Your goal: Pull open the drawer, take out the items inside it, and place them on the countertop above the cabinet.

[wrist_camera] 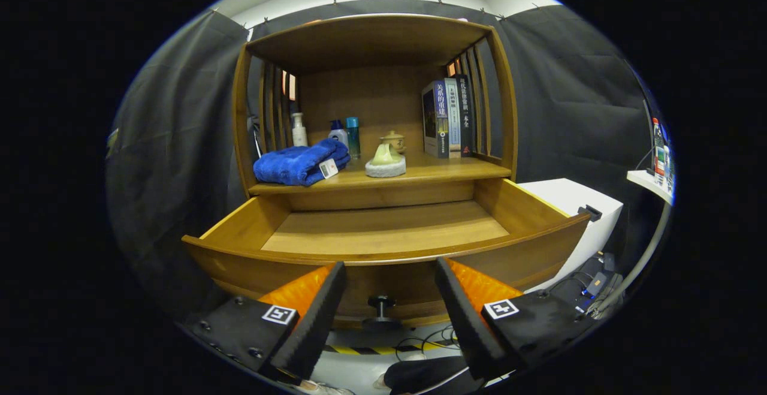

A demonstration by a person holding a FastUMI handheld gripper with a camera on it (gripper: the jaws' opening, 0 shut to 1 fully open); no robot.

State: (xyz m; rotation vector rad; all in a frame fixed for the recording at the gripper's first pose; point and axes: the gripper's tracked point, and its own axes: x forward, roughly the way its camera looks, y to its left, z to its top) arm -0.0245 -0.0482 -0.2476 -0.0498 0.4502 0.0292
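The wooden drawer (383,257) stands pulled out toward me, and its bare wooden floor (383,230) shows with nothing lying on it. Its dark knob (381,302) sits on the front panel, between my two fingers and just ahead of them. My gripper (389,275) is open, holding nothing, with its black pads over orange fingers (479,287) spread to either side of the knob. On the countertop (431,173) above the drawer lie a folded blue towel (301,163) with a white tag and a small pale figurine on a white round base (385,161).
At the back of the countertop stand a white bottle (298,130), a blue-capped bottle (353,136) and a small teapot (393,140); books (448,116) lean at the right. A white box (575,203) sits right of the drawer, cables (593,287) below. A dark sleeve (419,377) shows under the fingers.
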